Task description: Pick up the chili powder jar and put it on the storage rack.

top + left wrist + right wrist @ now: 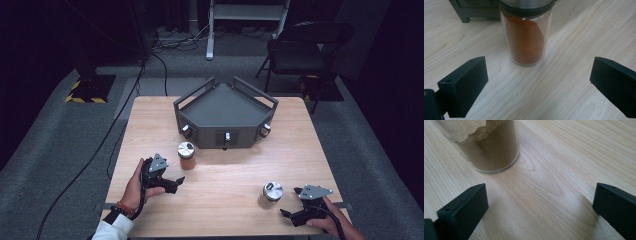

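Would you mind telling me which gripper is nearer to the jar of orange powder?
Left. The left gripper sits just short of the orange powder jar, jaws open toward it; the right gripper is far across the table beside the tan powder jar.

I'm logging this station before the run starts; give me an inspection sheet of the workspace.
Surface: light wooden table, bare grain, no spills seen.
Job's things: orange spice jar and tan spice jar, both upright with metal lids; dark grey rack behind them, top tray bare.
Clutter: nothing seen.
Grippers: left gripper open, aimed at the orange spice jar; right gripper open, beside the tan spice jar; neither touches.
Cables: black cables on the carpet at left.
Surroundings: folding chair, grey carpet.
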Available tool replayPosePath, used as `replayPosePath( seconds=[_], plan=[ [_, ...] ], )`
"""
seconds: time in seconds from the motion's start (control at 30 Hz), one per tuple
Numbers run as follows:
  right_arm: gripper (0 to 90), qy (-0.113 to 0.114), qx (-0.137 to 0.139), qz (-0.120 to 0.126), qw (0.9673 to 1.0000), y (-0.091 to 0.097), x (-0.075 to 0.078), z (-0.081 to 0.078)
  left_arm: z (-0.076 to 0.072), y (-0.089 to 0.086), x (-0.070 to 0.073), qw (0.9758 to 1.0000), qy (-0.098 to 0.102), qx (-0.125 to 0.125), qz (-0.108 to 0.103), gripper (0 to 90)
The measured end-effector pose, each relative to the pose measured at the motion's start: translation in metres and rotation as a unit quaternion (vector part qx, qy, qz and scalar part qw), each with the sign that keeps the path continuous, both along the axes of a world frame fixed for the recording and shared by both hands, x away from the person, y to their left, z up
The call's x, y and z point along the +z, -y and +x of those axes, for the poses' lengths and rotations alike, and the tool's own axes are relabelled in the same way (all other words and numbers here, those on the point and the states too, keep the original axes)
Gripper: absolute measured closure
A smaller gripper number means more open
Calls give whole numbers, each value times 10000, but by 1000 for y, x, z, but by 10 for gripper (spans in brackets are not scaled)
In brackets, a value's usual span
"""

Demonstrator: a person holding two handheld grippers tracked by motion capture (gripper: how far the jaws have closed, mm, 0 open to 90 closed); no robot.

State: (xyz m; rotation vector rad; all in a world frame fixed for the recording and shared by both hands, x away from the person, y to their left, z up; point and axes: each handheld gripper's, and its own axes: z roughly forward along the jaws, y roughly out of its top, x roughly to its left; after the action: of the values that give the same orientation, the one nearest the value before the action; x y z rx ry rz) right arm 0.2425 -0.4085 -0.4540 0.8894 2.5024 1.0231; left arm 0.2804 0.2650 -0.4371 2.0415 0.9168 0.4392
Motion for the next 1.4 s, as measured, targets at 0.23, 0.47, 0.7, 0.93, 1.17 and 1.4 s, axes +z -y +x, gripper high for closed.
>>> replayPosePath(
  seconds=[0.23, 0.47, 0.7, 0.93, 1.17, 1.4],
  plan=[
    [0, -1, 0, -3, 10000, 0, 0, 0, 3, 3, 2, 10000, 48, 34, 19, 13],
    [0, -3, 6, -3, 10000, 0, 0, 0, 9, 7, 5, 9999, 89, 92, -28, 13],
    [0, -7, 0, -9, 10000, 0, 0, 0, 16, 12, 7, 9999, 142, 97, 0, 13],
    [0, -7, -2, -8, 10000, 0, 0, 0, 27, 20, 6, 9999, 113, 112, 12, 14],
    [0, 0, -5, 0, 10000, 0, 0, 0, 33, 24, 6, 9999, 108, 79, 39, 13],
    [0, 3, -4, 3, 10000, 0, 0, 0, 39, 26, 2, 9999, 72, 102, 43, 13]
  ],
)
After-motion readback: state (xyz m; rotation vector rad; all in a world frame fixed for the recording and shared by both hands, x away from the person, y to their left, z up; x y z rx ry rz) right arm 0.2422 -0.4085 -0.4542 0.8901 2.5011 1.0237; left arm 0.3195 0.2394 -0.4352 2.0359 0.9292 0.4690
